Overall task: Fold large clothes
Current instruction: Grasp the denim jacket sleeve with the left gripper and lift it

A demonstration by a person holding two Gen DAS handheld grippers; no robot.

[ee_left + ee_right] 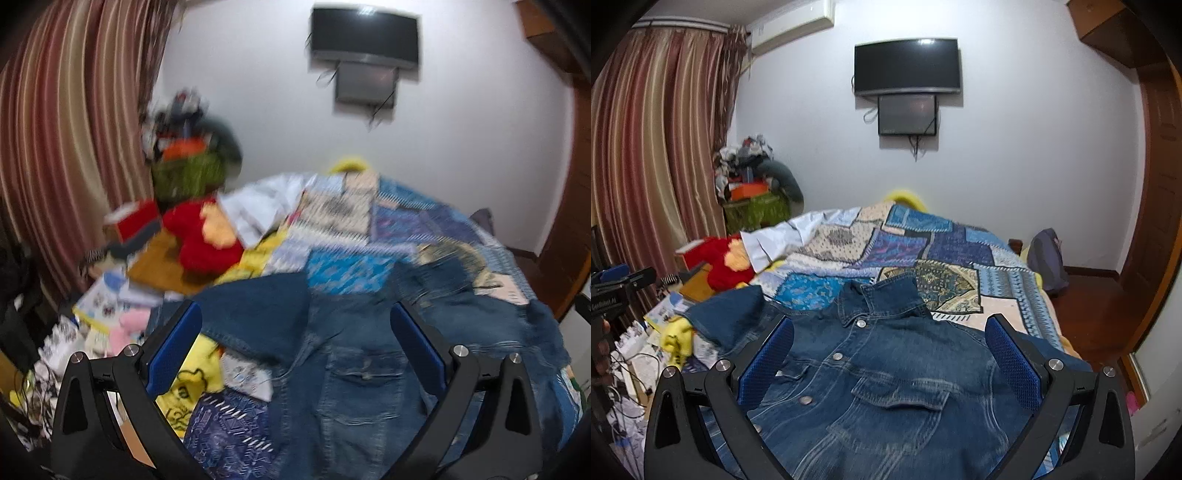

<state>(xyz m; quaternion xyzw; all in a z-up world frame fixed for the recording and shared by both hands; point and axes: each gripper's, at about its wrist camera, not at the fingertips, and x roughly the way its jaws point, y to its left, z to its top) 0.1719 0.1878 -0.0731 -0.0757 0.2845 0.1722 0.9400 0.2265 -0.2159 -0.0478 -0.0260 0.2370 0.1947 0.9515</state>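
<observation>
Denim jacket (886,384) is lying front-up on the bed (1008,295), spread over the patchwork quilt (923,247) at the near end, collar (882,295) pointing toward the far wall. One sleeve (727,321) is trailing off toward the bed's left edge; the other sleeve isn't clear in either view.

Left tool (295,350) is hovering w/ fingers wide apart, nothing btwn them; left wrist view is blurred. Right tool (890,358) is also spread wide, empty, sitting just above the chest pockets.

Handling guess: denim is looking thick, fairly heavy, stiff-ish, not slippery, so it'll likely hold a crease but drag on the quilt. Best grabs prob. the sleeve cuff and shoulder seam or hem corners, avoiding the metal buttons (836,356).

Writing: small white lettering on the black device (613,295) at the left edge, too small to read. No brand legible on jacket.
</observation>
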